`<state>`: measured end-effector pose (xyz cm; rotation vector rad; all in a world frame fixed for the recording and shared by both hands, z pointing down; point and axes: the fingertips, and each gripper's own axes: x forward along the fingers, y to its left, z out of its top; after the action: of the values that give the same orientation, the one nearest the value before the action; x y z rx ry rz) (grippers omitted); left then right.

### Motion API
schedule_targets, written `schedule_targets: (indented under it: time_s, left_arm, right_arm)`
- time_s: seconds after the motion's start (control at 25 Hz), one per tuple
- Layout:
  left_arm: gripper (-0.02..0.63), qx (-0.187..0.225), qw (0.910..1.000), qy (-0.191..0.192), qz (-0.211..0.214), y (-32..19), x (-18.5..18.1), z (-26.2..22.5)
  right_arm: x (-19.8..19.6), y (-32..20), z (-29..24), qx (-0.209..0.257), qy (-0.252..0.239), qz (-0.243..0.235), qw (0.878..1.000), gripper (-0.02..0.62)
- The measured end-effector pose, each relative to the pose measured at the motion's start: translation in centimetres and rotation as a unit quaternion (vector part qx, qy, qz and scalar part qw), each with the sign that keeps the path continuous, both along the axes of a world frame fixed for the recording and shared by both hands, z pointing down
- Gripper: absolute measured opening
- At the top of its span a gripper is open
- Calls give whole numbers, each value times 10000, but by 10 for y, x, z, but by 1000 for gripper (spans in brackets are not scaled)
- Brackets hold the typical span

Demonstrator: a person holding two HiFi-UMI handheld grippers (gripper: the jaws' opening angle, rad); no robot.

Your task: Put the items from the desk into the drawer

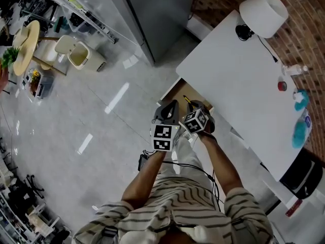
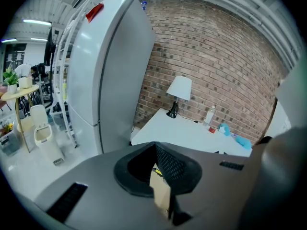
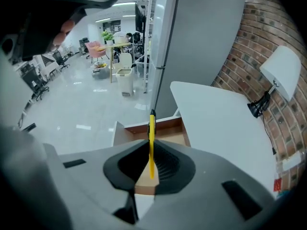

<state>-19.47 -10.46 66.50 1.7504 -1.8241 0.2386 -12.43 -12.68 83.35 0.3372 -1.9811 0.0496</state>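
The wooden drawer stands pulled out at the near left end of the white desk. Above it my right gripper points steeply down, shut on a thin yellow utility knife with a black tip, which stands upright between the jaws over the drawer. My left gripper hovers just left of it, over the drawer's outer edge; in its own view the left gripper looks shut with nothing held. A red item, a bottle and blue items lie at the desk's far side.
A white lamp with a black base stands at the desk's far corner by the brick wall. A tall grey cabinet rises left of the desk. A bin and a round table stand across the shiny floor.
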Motion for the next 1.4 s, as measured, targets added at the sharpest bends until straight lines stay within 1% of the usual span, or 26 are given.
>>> schedule_targets:
  time_s: [0.36,0.56,0.76,1.04,1.24,1.4]
  left_arm:
    - [-8,1,10000,27,2,3,4,3]
    - [-8,-34,10000,50,7,7,5,10]
    - [-8,-49,10000,70,-10,11,2,18]
    - [-8,-83,9999,100,25,19,2,29]
    - [-8,-82,9999,104,69,20,4,41]
    - [-8,-109,9998,127,59,21,7,49]
  right_arm:
    - [5,-9,34,14,215,-62,9997,37]
    - [16,-15,60,28,337,48,9994,37]
    - [19,-16,84,87,538,-62,9985,37]
    - [20,-10,117,48,831,-221,9963,37]
    - [23,-13,142,28,944,-184,9954,37]
    - [23,-12,153,-3,968,-196,9951,37]
